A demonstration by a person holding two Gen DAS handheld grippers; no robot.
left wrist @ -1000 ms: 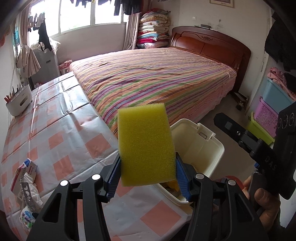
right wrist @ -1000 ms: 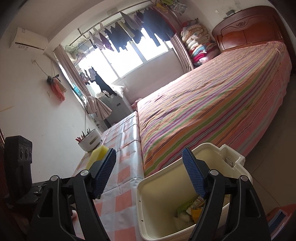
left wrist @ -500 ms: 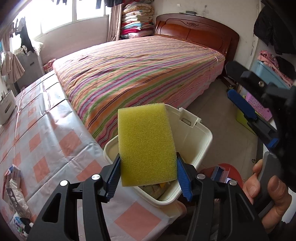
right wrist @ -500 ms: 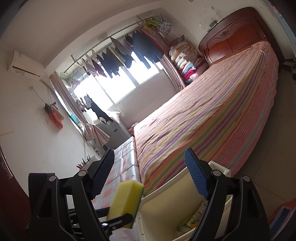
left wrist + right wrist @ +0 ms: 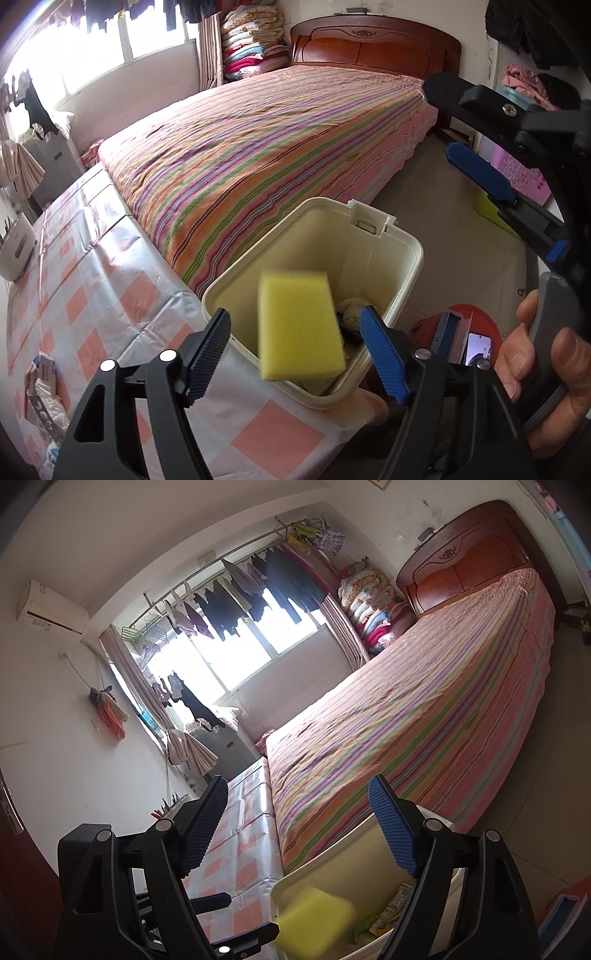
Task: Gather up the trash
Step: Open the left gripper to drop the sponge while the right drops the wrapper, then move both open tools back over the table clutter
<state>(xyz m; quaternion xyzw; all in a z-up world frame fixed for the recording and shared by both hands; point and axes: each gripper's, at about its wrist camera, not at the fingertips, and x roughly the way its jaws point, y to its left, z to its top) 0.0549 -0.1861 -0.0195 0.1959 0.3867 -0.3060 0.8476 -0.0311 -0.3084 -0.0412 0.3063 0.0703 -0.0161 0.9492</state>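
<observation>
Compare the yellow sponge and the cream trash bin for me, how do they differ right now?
The yellow sponge is small, solid and blurred, loose over the opening; the cream trash bin is larger, hollow and sharp, sitting at the table's edge. The sponge is bright yellow, the bin pale cream. Both are roughly rectangular.

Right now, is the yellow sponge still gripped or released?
Released. The left gripper's jaws have just been opening; both pads stand clear of the sponge, which shows blurred over the open bin.
</observation>
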